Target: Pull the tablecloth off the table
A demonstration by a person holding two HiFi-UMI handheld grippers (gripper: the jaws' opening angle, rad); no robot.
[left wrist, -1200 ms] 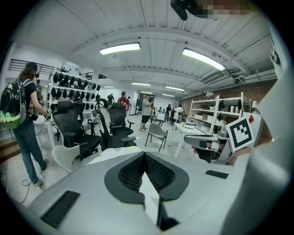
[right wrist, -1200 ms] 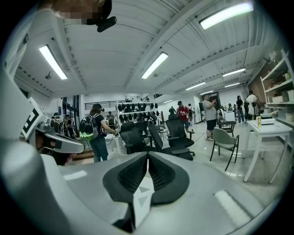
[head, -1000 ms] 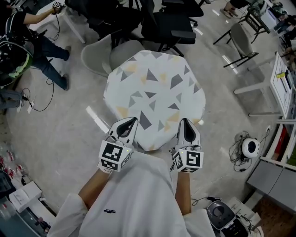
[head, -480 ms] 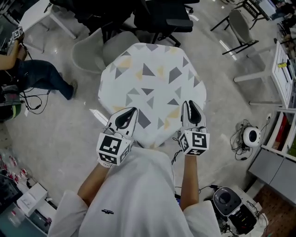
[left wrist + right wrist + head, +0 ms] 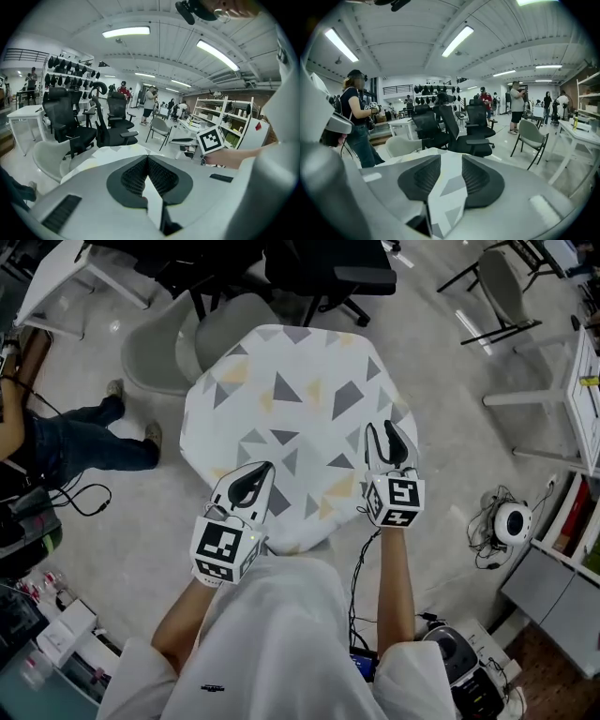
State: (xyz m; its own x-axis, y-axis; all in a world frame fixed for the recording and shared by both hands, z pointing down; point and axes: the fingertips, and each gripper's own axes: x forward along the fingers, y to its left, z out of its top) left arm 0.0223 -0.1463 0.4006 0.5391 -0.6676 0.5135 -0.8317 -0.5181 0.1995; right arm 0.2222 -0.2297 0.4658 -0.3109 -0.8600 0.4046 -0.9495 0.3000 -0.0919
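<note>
Draping tablecloth [image 5: 300, 418] hiding the table, near edge partly behind left claw [image 5: 264, 467]

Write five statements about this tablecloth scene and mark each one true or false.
1. The tablecloth lies spread out flat, not yet pulled off. True.
2. The right tool has its jaws pressed together. False: they stand apart, having just been opening, with patterned cloth showing between them, unpinched.
3. The left tool has its jaws together. True.
4. The tablecloth is plain red. False: it is white with grey and yellow triangles.
5. A grey chair stands beyond the cloth's far edge. True.
</note>
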